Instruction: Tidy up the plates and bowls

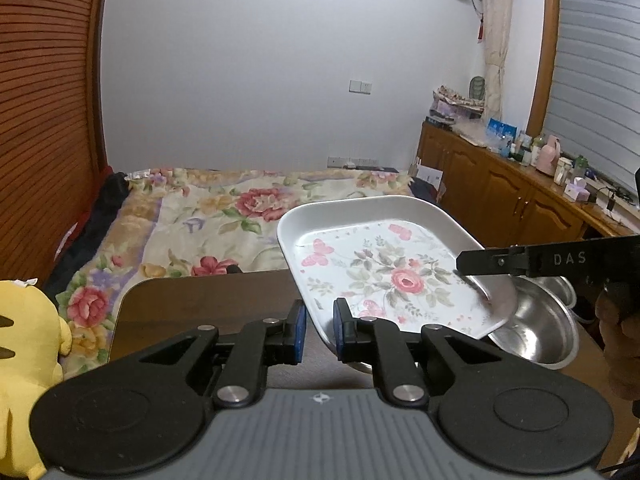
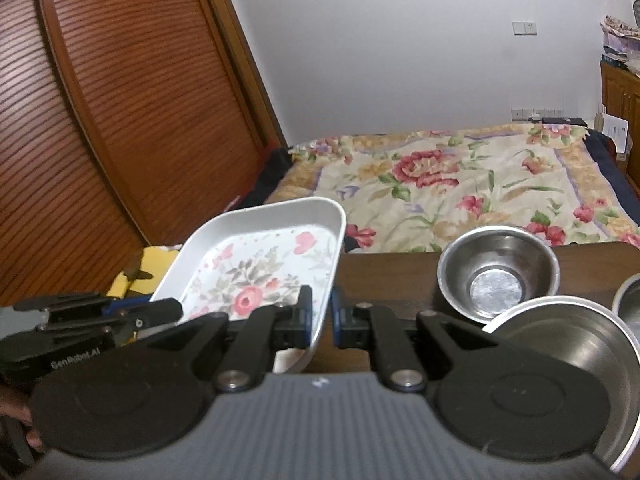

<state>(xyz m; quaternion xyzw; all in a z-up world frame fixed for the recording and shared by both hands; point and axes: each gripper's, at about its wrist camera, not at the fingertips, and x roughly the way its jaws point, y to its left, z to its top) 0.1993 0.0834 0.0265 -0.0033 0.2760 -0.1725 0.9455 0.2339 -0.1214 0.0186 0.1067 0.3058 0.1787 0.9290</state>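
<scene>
A white rectangular tray [image 1: 380,280] with a pink rose and butterfly print hangs tilted above the dark wooden table [image 1: 208,304]. My left gripper [image 1: 320,322] is shut on the tray's near left rim. My right gripper [image 1: 460,268] grips the opposite rim. In the right wrist view that right gripper [image 2: 322,316] pinches the tray [image 2: 256,272] at its right edge, and the left gripper [image 2: 176,309] holds the far side. A steel bowl [image 1: 536,332] sits on the table under the tray's right corner. A deep steel bowl [image 2: 496,272] and a shallow steel dish [image 2: 560,356] stand to the right.
A yellow plush toy [image 1: 24,360] lies off the table's left end. A bed with a floral blanket [image 1: 224,208] is beyond the table. A wooden cabinet [image 1: 500,196] with bottles lines the right wall, and a louvred wooden door [image 2: 120,120] the left. Another steel bowl [image 2: 630,300] sits at the right edge.
</scene>
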